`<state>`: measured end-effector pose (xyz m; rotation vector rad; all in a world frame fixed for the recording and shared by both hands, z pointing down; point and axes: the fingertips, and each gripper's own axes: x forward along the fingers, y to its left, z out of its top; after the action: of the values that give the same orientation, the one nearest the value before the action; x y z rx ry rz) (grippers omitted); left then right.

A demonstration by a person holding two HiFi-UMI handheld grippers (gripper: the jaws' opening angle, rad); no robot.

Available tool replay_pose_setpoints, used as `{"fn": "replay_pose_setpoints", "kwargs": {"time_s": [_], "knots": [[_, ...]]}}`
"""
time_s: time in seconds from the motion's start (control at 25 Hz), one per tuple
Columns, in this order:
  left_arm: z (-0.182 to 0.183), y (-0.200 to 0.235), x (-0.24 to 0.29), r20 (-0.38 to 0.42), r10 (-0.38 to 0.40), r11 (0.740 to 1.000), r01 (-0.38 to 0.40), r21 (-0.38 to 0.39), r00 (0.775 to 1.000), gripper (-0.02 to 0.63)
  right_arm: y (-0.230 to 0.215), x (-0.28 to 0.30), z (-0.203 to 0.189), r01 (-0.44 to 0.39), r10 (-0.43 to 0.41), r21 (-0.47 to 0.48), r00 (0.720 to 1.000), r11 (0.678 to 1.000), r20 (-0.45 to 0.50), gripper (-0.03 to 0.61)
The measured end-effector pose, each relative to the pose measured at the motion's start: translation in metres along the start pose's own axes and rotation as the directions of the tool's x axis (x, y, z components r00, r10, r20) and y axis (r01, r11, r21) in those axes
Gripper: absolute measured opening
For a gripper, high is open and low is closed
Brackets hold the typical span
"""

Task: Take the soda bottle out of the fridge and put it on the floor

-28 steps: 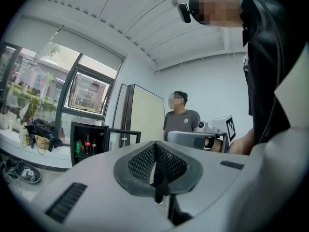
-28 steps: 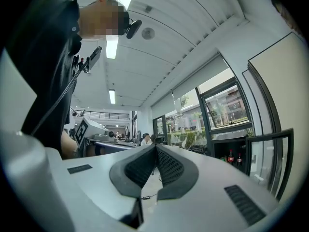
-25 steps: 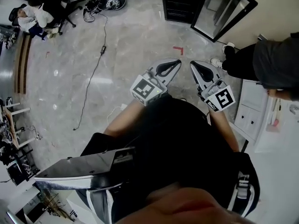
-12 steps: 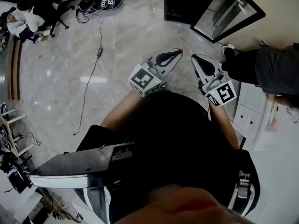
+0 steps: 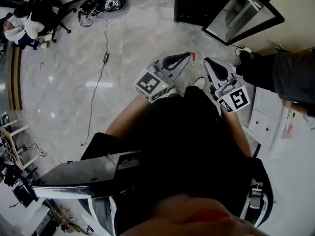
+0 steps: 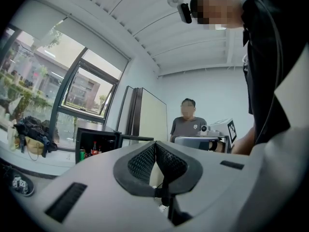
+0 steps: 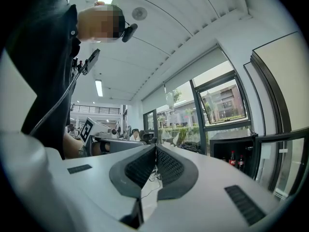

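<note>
A small black fridge [image 5: 194, 4] stands on the floor ahead with its glass door [image 5: 241, 11] swung open to the right. In the left gripper view a dark soda bottle [image 6: 95, 148] with a red cap stands inside the fridge [image 6: 99, 141]. The right gripper view shows two such bottles [image 7: 232, 159] in there. My left gripper [image 5: 188, 55] and right gripper [image 5: 207, 61] are held side by side, pointing level toward the fridge and short of it. Each one is shut with nothing between its pads [image 6: 155, 143] [image 7: 155, 146].
A person in a dark grey shirt [image 5: 290, 68] stands at the right by a white cabinet [image 5: 263, 117]. A black cable [image 5: 98, 68] trails over the marble floor at left. A red tape mark [image 5: 192, 56] lies between the gripper tips. Another person sits at the far left [image 5: 19, 26].
Both grippers have advanced toward the fridge with the person's step. The red tape mark, earlier ahead of the tips, now lies between them. A shoe tip now shows below the grippers.
</note>
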<state>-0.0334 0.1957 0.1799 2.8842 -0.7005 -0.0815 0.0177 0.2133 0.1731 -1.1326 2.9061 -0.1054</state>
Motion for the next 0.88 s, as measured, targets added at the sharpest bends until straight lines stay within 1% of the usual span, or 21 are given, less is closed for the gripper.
{"fn": "replay_pose_setpoints", "kwargs": {"time_s": [0.2,0.36,0.48,0.6,0.8,0.88], "knots": [[-0.005,0.025,0.027,-0.021,-0.002,1.0,0.002,0.006,1.0,0.005,-0.035,0.017,-0.006,-0.01,0.01,0.016,1.0,1.0,0.004,0.012],[-0.011,0.042,0.046,-0.036,0.023,1.0,-0.022,0.013,0.999,0.005,-0.062,0.027,-0.016,-0.022,0.022,0.021,1.0,1.0,0.021,0.012],[-0.01,0.057,0.062,-0.048,0.051,0.999,-0.05,0.019,0.998,0.005,-0.086,0.035,-0.016,-0.033,0.033,0.025,0.999,0.999,0.029,0.012],[-0.008,0.079,0.089,-0.062,0.079,0.997,-0.078,0.016,0.995,0.005,-0.119,0.047,-0.011,-0.055,0.054,0.016,0.998,0.998,0.025,0.012],[0.007,0.109,0.141,-0.058,0.129,0.99,-0.126,0.058,0.99,0.005,-0.181,0.06,-0.007,-0.085,0.084,0.026,0.996,0.996,0.027,0.012],[0.008,0.118,0.162,-0.061,0.154,0.987,-0.151,0.049,0.986,0.005,-0.205,0.062,-0.008,-0.098,0.097,0.033,0.995,0.995,0.03,0.012]]}}
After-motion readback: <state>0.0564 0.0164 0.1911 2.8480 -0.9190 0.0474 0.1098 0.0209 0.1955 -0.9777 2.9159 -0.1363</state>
